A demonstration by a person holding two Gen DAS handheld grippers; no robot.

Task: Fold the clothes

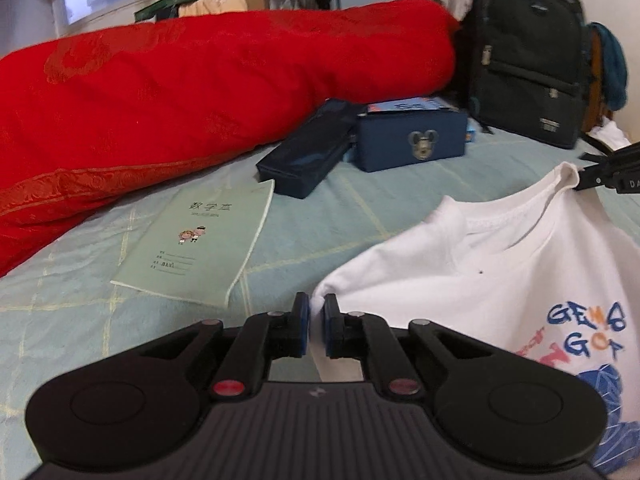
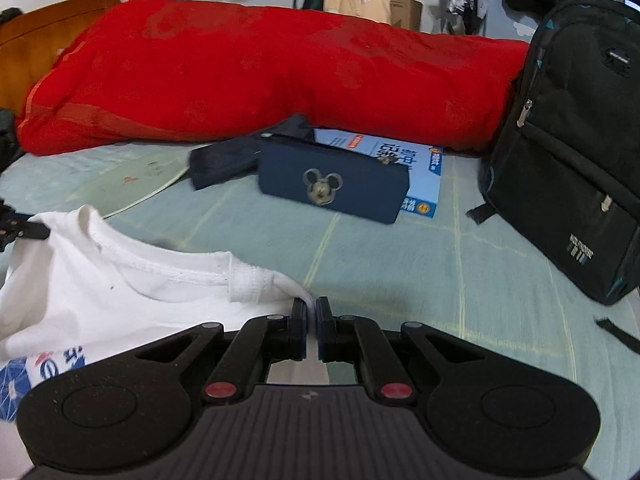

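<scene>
A white T-shirt with a blue and pink print hangs lifted over the pale green bed sheet. My left gripper is shut on one shoulder corner of it, fabric pinched between the blue pads. In the right wrist view the same T-shirt spreads to the left, and my right gripper is shut on the other shoulder corner. Each gripper shows at the edge of the other's view, the right gripper and the left gripper, both clamped on the collar side.
A big red quilt lies along the back of the bed. A green notebook, a dark pouch, a blue Mickey case on a blue book and a black backpack sit beyond the shirt.
</scene>
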